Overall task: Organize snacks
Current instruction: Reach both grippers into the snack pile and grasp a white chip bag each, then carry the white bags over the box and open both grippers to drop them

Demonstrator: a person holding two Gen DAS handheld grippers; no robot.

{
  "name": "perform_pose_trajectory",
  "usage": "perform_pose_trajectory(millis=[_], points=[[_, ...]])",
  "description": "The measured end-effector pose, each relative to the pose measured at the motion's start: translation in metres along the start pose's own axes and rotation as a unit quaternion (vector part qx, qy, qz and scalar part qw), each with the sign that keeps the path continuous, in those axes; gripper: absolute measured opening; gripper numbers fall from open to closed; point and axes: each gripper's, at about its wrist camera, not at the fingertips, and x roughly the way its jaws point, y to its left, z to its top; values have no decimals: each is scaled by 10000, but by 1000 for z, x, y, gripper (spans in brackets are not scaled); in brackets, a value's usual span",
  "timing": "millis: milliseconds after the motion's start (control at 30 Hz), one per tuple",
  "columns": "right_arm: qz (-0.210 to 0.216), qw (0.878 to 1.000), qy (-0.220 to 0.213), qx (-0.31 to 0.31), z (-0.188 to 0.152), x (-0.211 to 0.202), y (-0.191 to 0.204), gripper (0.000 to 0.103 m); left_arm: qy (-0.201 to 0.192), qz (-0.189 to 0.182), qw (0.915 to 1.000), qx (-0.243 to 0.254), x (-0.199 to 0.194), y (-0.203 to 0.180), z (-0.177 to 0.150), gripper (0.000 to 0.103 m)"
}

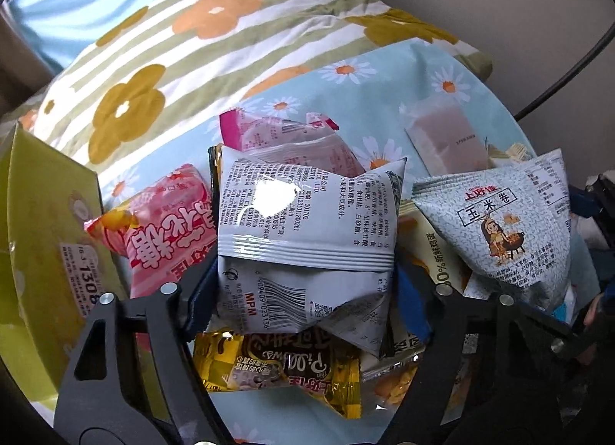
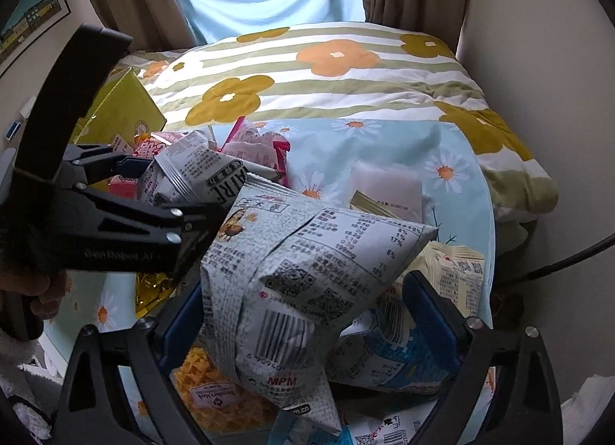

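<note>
A heap of snack packets lies on a round table with a daisy-print cloth [image 1: 369, 107]. My left gripper [image 1: 305, 276] points down over the heap, its blue pads pressed on both sides of a grey printed packet [image 1: 303, 222]. The right wrist view shows that same left gripper [image 2: 171, 191] from the side, with the grey packet [image 2: 192, 172] between its fingers. My right gripper [image 2: 303, 291] straddles a speckled pale packet [image 2: 292, 264]. Its left pad touches the packet while the right pad [image 2: 426, 306] stands clear of it. That speckled packet [image 1: 499, 222] stands upright at the right in the left wrist view.
A pink packet [image 1: 169, 222], a gold chocolate packet [image 1: 280, 376] and a blue packet [image 2: 384, 360] lie in the heap. A yellow-green box [image 1: 38, 237] stands at the left. A flower-striped pillow [image 2: 326, 76] lies behind the table. A black cable [image 2: 557, 264] hangs at the right.
</note>
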Motion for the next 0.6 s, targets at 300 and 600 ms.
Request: perform_pose_trajectory(millis=[300,600], points=[[-125,9998,-72,-154,1,-5,9,71,-116,-84,9999,-66,-14,5,-2,69],[-67,9994,-297,-151,0,-21,11,60,-370,-87,9989,-263,-40,6,-7,69]])
